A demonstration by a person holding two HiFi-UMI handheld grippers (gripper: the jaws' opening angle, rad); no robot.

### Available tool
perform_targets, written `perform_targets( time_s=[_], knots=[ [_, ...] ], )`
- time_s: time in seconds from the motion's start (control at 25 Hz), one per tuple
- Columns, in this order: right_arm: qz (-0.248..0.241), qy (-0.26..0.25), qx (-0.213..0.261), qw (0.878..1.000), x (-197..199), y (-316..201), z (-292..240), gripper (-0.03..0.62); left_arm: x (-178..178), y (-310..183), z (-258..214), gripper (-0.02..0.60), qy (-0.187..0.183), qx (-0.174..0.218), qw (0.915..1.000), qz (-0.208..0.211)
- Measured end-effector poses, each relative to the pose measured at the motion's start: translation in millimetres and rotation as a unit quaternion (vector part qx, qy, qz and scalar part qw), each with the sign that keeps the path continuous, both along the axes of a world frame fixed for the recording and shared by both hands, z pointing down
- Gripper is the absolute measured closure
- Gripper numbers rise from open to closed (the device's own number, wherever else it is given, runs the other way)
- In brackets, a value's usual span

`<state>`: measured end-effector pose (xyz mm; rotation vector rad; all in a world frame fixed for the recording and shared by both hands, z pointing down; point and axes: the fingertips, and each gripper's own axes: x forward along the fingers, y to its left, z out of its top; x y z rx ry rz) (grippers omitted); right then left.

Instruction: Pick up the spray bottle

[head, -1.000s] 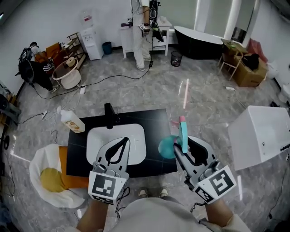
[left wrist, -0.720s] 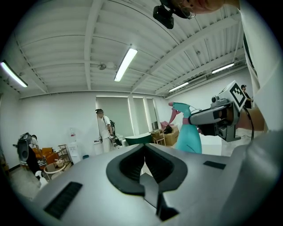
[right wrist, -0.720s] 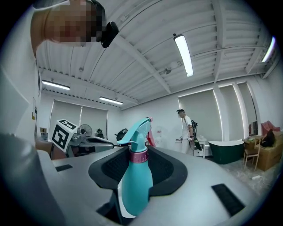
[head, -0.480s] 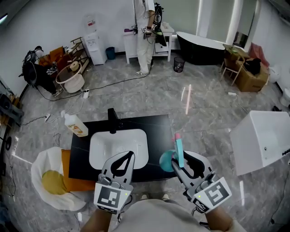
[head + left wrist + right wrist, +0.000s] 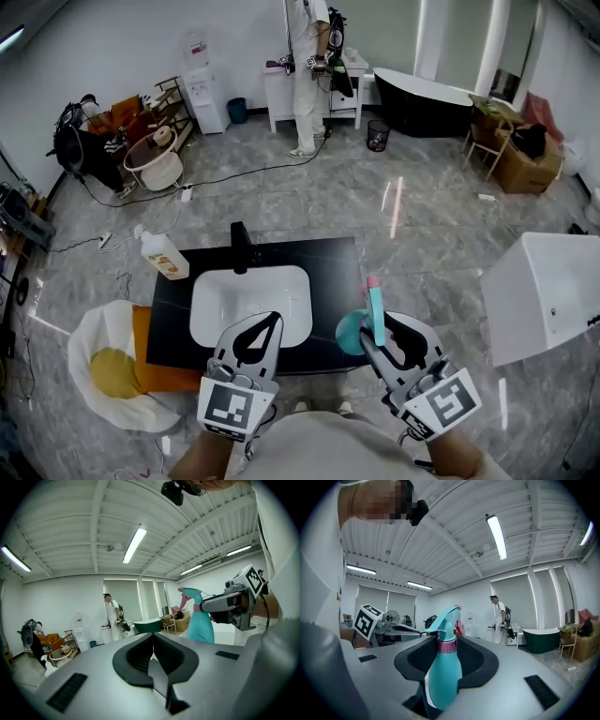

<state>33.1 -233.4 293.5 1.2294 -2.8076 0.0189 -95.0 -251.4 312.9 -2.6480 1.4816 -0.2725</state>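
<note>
Teal plastic spray bottle (image 5: pixel 440 672) with a pink collar is clamped upright in my right claw (image 5: pixel 373 326). The ribbed black pads are squeezing it right around the neck and shoulder. From the head view it's just right of the white sink (image 5: pixel 251 305), over the front right corner of the glossy black worktop (image 5: pixel 328 267). Can't tell if its rounded base touches the slab. My left claw (image 5: pixel 273 319) is clenched on nothing, its matte grey shells meeting at the tip, and it hovers over the sink's front part. The sink's a smooth rounded rectangle, with a boxy black tap (image 5: pixel 240 246) behind it and a pale soap bottle (image 5: pixel 165 255) well off to its left.
</note>
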Motion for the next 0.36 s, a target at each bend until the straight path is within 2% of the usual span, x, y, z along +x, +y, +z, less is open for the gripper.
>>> perform_targets(
  time_s=[0.36],
  knots=[
    [-0.004,-0.003,-0.004,1.000,-3.8,5.3,2.7,0.434,1.9,3.7,-3.9,0.561,0.001,0.002,1.0000,-0.001]
  ],
)
